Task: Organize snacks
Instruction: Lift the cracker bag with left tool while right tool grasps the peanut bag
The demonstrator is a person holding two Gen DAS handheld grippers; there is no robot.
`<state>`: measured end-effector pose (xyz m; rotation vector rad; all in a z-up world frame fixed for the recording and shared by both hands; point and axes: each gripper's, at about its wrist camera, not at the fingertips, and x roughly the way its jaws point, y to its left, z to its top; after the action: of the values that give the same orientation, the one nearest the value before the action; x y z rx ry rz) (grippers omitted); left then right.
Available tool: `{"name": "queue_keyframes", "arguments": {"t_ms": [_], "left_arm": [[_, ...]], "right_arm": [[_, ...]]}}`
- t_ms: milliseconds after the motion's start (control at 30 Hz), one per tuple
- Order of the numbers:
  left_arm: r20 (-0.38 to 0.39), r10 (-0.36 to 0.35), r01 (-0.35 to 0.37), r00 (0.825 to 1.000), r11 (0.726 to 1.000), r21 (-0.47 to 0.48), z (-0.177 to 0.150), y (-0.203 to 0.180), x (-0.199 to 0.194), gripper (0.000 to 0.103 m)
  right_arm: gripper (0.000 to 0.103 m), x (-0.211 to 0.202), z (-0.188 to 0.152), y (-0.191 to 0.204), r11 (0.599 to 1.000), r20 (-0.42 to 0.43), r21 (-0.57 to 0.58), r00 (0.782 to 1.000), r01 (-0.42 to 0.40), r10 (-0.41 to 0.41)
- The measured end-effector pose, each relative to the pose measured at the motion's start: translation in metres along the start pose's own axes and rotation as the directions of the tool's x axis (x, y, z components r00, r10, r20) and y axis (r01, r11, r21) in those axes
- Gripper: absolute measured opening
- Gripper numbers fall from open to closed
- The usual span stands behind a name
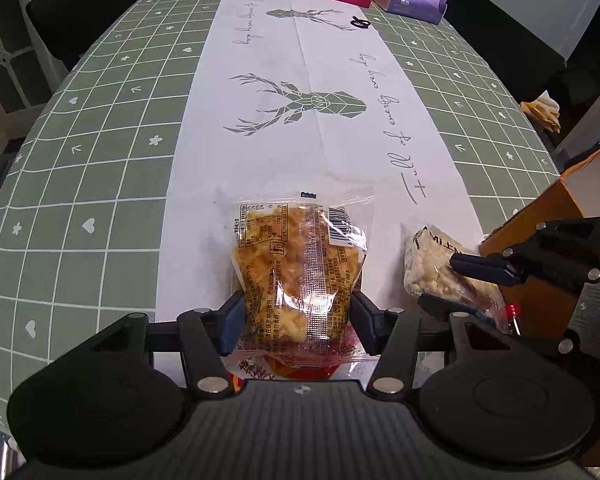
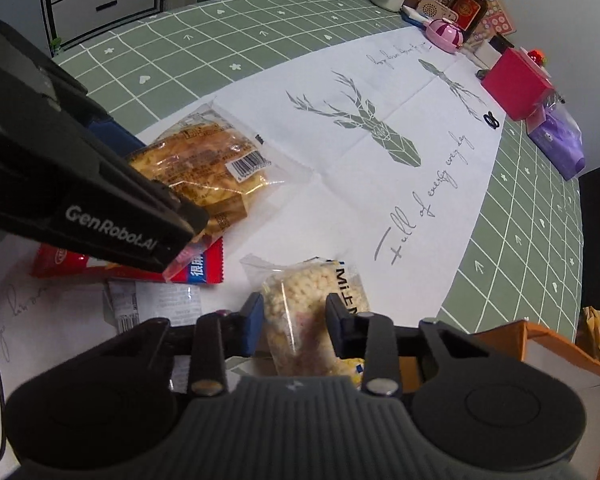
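Black ribbed left tool (image 1: 299,312) has blue pads, silver screws, white lettering.

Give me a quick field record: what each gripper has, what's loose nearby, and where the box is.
left gripper: closed on the clear bread packet
right gripper: closed on the puffed-grain snack bag
loose snacks: red packet and white sachet, flat on the table runner
box: orange box, open, right of the right gripper
far end of table: pink box, purple pack

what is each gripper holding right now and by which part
The left gripper clamps the clear-wrapped pastry packet across its near end. The right gripper pinches the puffed-grain snack bag across its middle.
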<state>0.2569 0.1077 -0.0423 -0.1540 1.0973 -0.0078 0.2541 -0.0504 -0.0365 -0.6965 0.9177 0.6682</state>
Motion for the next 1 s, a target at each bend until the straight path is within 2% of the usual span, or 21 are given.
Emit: {"name": "queue_keyframes", "arguments": {"t_ms": [133, 300, 633, 833, 933, 1000], "left_arm": [[-0.008, 0.005, -0.004, 1.000, 1.000, 0.008, -0.013, -0.005, -0.017, 0.063], [0.002, -0.015, 0.015, 1.000, 0.999, 0.039, -0.038, -0.012, -0.041, 0.063], [-0.007, -0.052, 0.052, 0.999, 0.994, 0.093, -0.096, -0.022, -0.077, 0.063], [-0.015, -0.068, 0.070, 0.998, 0.988, 0.140, -0.135, -0.036, -0.076, 0.063], [0.011, -0.084, 0.081, 0.996, 0.986, 0.143, -0.150, -0.043, -0.075, 0.063], [0.028, -0.094, 0.089, 0.995, 0.986, 0.142, -0.159, -0.047, -0.074, 0.063]], "right_arm": [[0.024, -0.010, -0.007, 0.008, 1.000, 0.004, -0.001, 1.000, 0.000, 0.000], [0.021, -0.041, -0.018, 0.020, 1.000, 0.050, -0.010, 0.999, -0.012, 0.012], [0.019, -0.111, -0.056, 0.028, 0.983, 0.095, 0.085, 0.983, -0.162, 0.154], [0.017, -0.137, -0.094, 0.023, 0.940, 0.126, 0.213, 0.962, -0.266, 0.244], [0.017, -0.143, -0.118, 0.018, 0.890, 0.180, 0.310, 0.939, -0.336, 0.292], [0.017, -0.145, -0.136, 0.018, 0.859, 0.225, 0.365, 0.930, -0.358, 0.292]]}}
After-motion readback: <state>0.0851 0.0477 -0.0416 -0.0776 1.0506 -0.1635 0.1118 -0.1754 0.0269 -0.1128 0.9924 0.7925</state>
